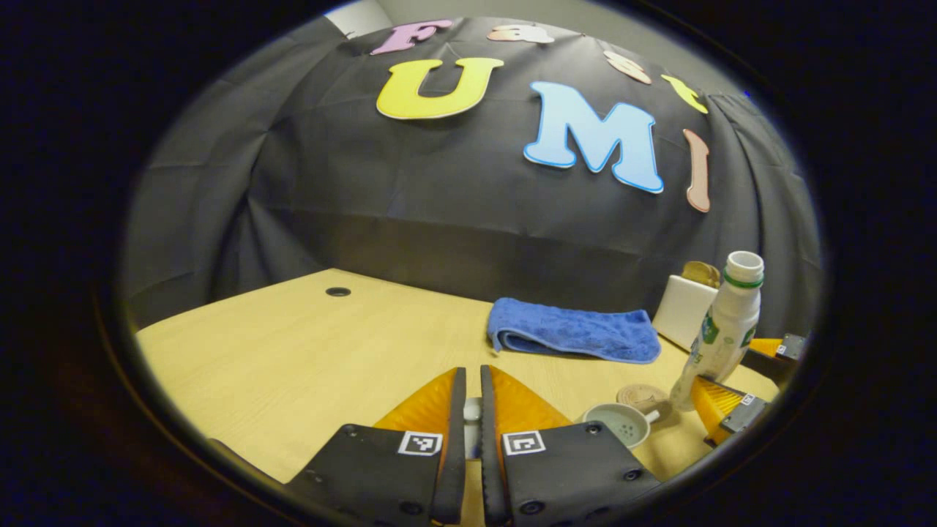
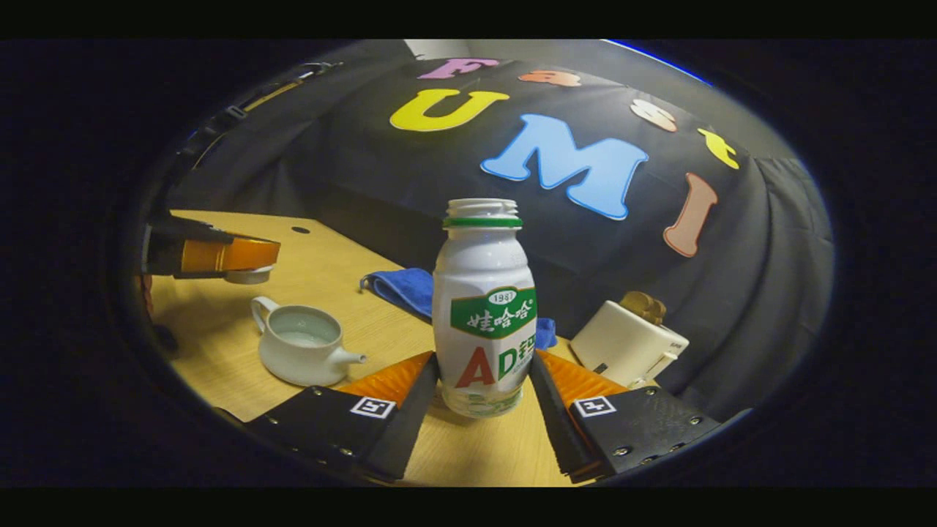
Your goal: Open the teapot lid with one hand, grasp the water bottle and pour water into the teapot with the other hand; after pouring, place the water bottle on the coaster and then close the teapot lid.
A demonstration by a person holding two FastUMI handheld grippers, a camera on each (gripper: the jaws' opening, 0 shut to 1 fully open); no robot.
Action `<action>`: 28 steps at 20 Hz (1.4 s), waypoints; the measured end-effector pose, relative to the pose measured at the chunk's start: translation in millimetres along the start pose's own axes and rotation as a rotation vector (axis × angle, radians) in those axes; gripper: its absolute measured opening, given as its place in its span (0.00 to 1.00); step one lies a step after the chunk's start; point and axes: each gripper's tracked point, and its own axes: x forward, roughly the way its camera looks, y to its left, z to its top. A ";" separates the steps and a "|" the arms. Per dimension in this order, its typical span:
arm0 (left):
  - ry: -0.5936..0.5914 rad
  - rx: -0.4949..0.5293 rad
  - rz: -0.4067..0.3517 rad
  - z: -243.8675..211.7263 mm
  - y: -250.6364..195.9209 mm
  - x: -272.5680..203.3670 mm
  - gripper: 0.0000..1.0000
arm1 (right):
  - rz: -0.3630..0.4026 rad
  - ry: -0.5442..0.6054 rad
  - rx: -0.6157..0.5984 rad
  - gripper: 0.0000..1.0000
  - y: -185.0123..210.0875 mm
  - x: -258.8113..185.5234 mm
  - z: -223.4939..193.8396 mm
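Left gripper (image 1: pixel 472 373) first: jaws pinched close together on the small white lid (image 1: pixel 472 414), held up in the air. Seen from the right gripper view, up and to the left of the teapot (image 2: pixel 300 351), with the lid tucked under the tips.

Right gripper (image 2: pixel 483 359) next: jaws set wide, one on each side of the bottle (image 2: pixel 483 293), low down near its foot. Looks like both sides touching it, so a hold on the bottle. Straight ahead of these jaws, right between them.

Bottle standing tall, long way up and down, mouth on top with no cap. Right of the teapot, near it but not touching. Leaning just a little in the left gripper view.

Teapot open, sitting on the counter (image 2: pixel 219 344), spout poking toward the bottle. Hard to tell if any water is inside.

Coaster (image 1: pixel 643 395) just beside the teapot, between it and the bottle's foot.

Blue towel (image 1: pixel 575 329) lying behind the teapot, well apart.

Best guess for the next move: up with the bottle, over to the left above the teapot, then tip the mouth down into the open top. Right gripper far nearer the bottle, so its job. Keep the lid up and out of the way. Tip slowly, or water on the counter.
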 end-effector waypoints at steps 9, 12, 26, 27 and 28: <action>-0.089 0.089 -0.163 17.3 -62.6 -15.6 0.20 | -0.025 0.034 0.076 0.74 -12.9 0.2 -12.5; -0.124 0.143 -0.217 19.8 -84.4 -22.5 0.20 | -0.023 0.029 0.085 0.74 -11.8 -1.4 -9.4; -0.067 0.235 -0.282 -8.5 -121.2 -12.3 0.20 | -0.045 0.020 0.118 0.74 -25.2 -2.8 -10.5; -0.066 0.245 -0.279 -9.7 -121.6 -10.8 0.17 | -0.045 0.020 0.120 0.74 -25.8 -3.3 -10.4; -0.064 0.255 -0.274 -10.9 -122.0 -10.4 0.16 | -0.046 0.021 0.122 0.74 -26.4 -2.9 -10.8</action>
